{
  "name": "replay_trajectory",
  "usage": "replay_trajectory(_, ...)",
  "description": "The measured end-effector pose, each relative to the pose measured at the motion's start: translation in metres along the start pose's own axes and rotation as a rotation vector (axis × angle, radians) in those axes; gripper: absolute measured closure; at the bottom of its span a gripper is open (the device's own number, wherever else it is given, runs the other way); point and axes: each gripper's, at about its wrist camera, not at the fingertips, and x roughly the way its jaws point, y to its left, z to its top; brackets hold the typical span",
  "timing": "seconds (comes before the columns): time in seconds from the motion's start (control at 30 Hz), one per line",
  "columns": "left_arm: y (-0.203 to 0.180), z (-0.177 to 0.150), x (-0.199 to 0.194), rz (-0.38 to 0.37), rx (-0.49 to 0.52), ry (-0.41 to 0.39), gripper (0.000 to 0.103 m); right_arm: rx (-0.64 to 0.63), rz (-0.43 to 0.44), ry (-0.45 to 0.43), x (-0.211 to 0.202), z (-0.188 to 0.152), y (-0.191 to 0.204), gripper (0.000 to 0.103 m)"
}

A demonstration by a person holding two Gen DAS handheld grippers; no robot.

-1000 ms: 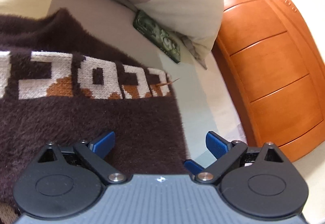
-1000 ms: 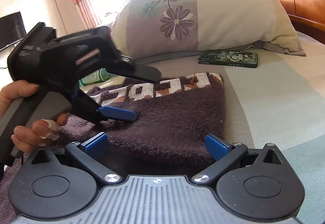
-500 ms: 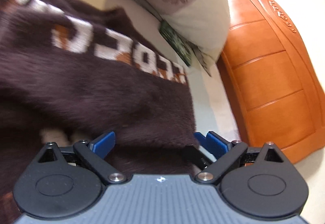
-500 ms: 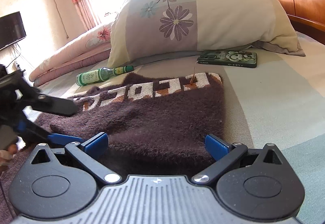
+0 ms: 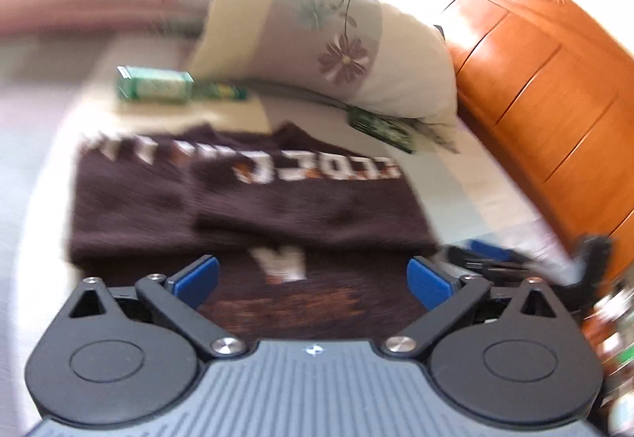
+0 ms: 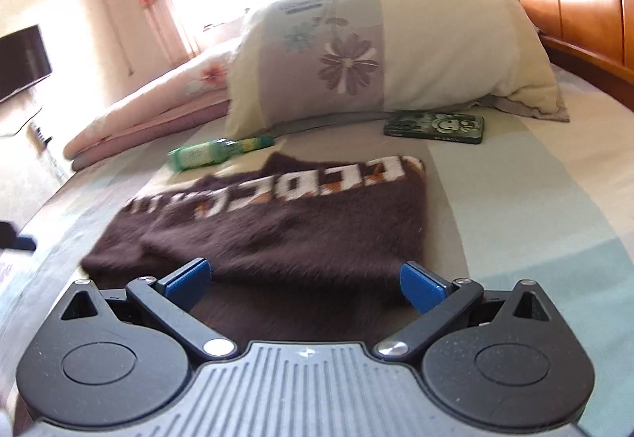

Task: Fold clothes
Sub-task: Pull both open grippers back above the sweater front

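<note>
A dark brown fuzzy sweater [image 5: 245, 215] with white and orange letters lies folded on the bed; it also shows in the right wrist view [image 6: 285, 230]. My left gripper [image 5: 313, 280] is open and empty, raised above the sweater's near edge. My right gripper [image 6: 303, 280] is open and empty, just above the near edge too. The right gripper also shows blurred at the right edge of the left wrist view [image 5: 487, 258]. A dark piece of the left gripper shows at the left edge of the right wrist view [image 6: 16, 236].
A flowered pillow [image 6: 380, 52] lies behind the sweater, with a green phone case [image 6: 434, 125] and a green bottle [image 6: 210, 153] in front of it. A folded pink quilt [image 6: 150, 108] lies at the left. The wooden headboard [image 5: 554, 100] stands at the right.
My left gripper has pulled back and up from the sweater, so the whole folded garment shows. My right gripper has risen slightly. The left gripper has moved out of the right wrist view to the left.
</note>
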Motion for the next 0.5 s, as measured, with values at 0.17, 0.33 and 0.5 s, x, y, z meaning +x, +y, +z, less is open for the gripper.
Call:
replay_trajectory(0.17,0.015,-0.055,0.036,0.143,0.062,0.013,0.001,-0.160,-0.018,0.065,-0.005,-0.035,0.033,0.000)
replay_trajectory(0.33,0.017,-0.107,0.070,0.189,0.072,0.045,0.001,-0.189,-0.040,0.176,0.015,-0.065,0.044,0.000)
replay_trajectory(0.5,0.021,-0.142,0.055,0.196,0.129,0.025,0.001,-0.220,-0.084,0.162,0.005,-0.104,0.040,0.000)
